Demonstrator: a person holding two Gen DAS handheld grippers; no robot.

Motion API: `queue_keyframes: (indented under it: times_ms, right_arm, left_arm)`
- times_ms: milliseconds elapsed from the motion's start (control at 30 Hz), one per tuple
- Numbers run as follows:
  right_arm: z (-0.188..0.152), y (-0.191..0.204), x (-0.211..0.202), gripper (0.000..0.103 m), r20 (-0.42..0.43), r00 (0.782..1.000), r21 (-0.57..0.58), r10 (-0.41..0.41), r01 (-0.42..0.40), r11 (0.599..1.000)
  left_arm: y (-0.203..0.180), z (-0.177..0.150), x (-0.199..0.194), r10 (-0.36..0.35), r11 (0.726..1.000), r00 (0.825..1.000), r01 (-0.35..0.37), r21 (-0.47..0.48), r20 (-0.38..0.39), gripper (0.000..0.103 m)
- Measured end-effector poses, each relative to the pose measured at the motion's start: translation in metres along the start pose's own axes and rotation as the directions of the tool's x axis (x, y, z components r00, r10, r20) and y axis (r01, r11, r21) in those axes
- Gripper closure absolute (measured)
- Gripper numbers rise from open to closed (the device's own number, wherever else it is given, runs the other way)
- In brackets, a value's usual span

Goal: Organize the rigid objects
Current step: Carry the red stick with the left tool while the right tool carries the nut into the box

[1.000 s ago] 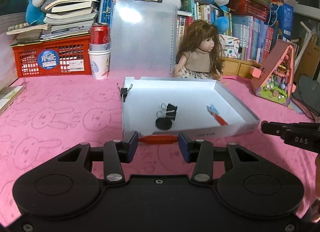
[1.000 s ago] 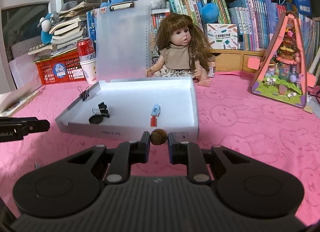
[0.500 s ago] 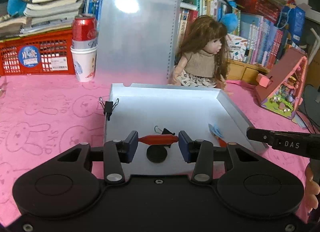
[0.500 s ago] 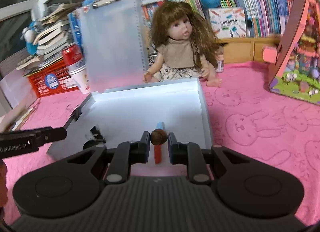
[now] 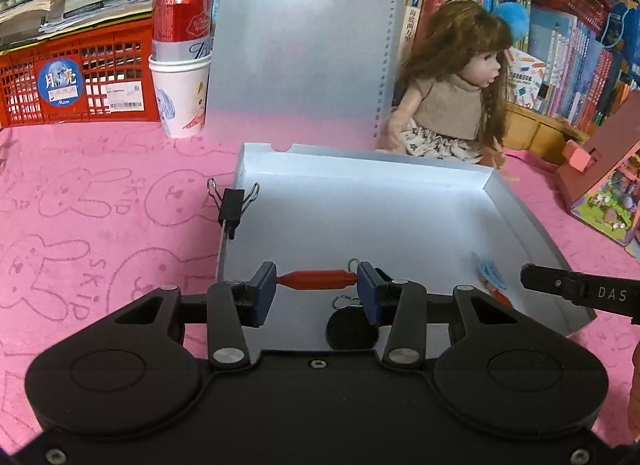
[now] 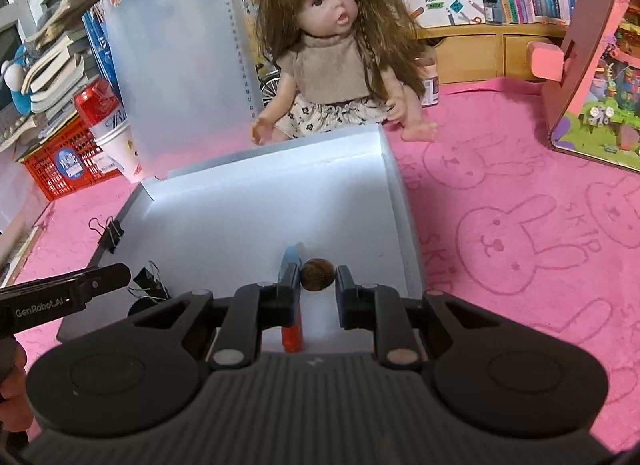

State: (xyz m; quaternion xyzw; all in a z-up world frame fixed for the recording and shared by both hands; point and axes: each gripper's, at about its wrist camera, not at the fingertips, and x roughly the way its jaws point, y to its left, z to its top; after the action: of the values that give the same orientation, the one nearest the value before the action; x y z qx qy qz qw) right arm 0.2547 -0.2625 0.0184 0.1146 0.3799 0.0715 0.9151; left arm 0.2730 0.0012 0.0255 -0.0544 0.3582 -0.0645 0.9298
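Grippers both loaded over white box (image 5: 520, 209) at frame centre: left hand-held gripper (image 5: 316, 281) clamps red peg (image 5: 318, 280), right hand-held gripper (image 6: 318, 277) pinches brown nut (image 6: 317, 273). Risk: nut may roll once released.

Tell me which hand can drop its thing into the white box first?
Probably either: the left hand-held gripper holds its red plastic piece over the white open box, like the right's brown ball.

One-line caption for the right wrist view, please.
Right gripper holds a small brown ball over the open white box, above a red-and-blue pen; a doll sits behind.
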Motion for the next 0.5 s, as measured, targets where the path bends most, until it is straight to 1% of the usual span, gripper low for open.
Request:
queue_keyframes:
  times_ms: [200,433,500]
  right_arm:
    - [0.000,0.000,0.008,0.080,-0.021,1.000,0.005,-0.009,0.009,1.000]
    - [-0.001,0.000,0.013,0.080,-0.031,0.999,0.009,-0.011,0.012,1.000]
    - [-0.001,-0.001,0.014,0.078,-0.034,0.999,0.012,-0.007,0.007,1.000]
  left_arm:
    - [0.000,-0.004,0.004,0.008,1.000,1.000,-0.008,0.021,-0.001,0.061]
    - [0.002,-0.005,0.007,0.012,1.000,1.000,-0.012,0.019,0.000,0.061]
    - [0.002,-0.005,0.007,0.012,1.000,1.000,-0.012,0.023,0.002,0.061]
